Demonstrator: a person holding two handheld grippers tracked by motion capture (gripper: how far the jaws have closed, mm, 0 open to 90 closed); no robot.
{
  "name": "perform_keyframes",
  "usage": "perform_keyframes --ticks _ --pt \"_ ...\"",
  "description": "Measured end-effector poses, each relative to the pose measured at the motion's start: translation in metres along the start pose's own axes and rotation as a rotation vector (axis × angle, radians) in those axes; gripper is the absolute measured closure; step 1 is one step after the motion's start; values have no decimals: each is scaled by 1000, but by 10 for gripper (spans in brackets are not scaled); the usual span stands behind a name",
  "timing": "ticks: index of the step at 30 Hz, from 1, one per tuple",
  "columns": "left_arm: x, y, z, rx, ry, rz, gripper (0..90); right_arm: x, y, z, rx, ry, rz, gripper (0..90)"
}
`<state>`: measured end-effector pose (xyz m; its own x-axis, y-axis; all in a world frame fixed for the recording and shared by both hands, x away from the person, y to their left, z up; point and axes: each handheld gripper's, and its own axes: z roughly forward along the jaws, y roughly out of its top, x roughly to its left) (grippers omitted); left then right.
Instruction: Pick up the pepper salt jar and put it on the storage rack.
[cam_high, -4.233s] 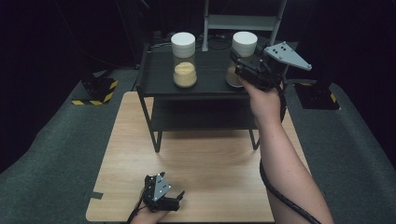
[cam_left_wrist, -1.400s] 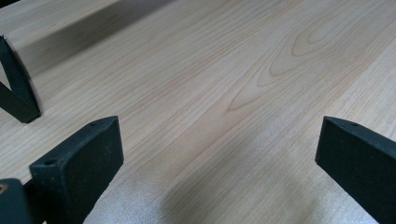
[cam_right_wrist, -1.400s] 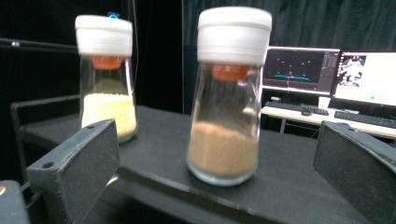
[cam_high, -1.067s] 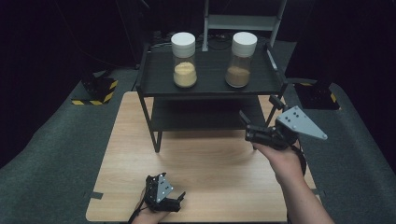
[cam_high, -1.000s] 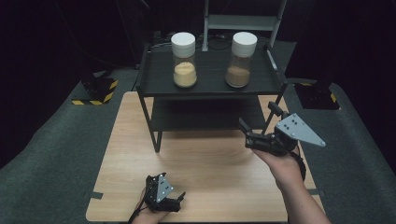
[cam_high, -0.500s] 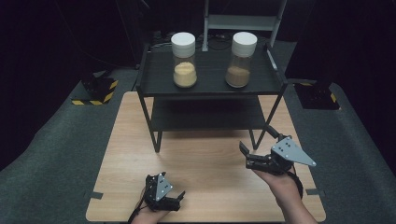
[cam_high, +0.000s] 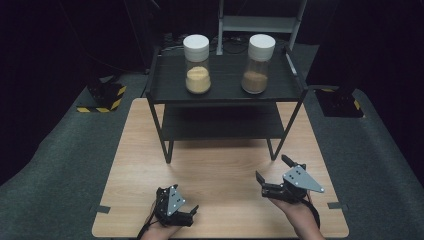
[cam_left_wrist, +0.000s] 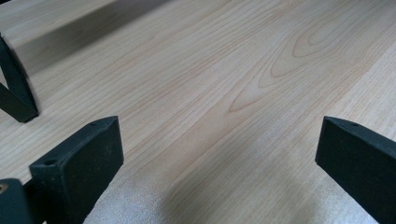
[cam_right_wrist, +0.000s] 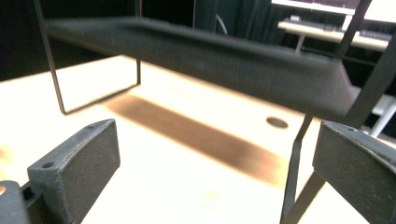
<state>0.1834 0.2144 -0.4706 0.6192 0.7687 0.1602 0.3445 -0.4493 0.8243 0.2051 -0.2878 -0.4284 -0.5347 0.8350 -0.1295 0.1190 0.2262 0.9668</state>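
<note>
Two clear jars with white lids stand on the top shelf of a black two-tier rack (cam_high: 225, 92). One jar (cam_high: 197, 70) holds yellow powder, the other jar (cam_high: 259, 70) holds brown powder. My right gripper (cam_high: 272, 168) hovers low over the wooden table (cam_high: 220, 170) at the front right, open and empty, pointing toward the rack. From its own view, the right gripper (cam_right_wrist: 217, 154) faces the rack's lower shelf (cam_right_wrist: 210, 51) and a leg (cam_right_wrist: 294, 163). My left gripper (cam_high: 180, 200) rests at the table's front edge, open. The left gripper (cam_left_wrist: 219, 149) has bare wood between its jaws.
A rack foot (cam_left_wrist: 16, 93) stands off to the left in the left gripper view. Dark carpet (cam_high: 60, 160) surrounds the table. A black stand with yellow-black stripes (cam_high: 102, 97) sits on the floor at the back left, and another stand (cam_high: 342, 102) at the back right.
My right gripper has come away from the brown jar on the top shelf and dropped back to the table's front right. The jar stays on the shelf. The left gripper has not moved.
</note>
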Motion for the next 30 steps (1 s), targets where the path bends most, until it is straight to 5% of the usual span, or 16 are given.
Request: perform_keyframes --ticks 14,30 --pt "-2 1 0 4 4 13 10 10 -48 11 171 -23 -32 0" --pt "-7 3 1 15 22 36 11 19 -53 5 238 -74 -92 0"
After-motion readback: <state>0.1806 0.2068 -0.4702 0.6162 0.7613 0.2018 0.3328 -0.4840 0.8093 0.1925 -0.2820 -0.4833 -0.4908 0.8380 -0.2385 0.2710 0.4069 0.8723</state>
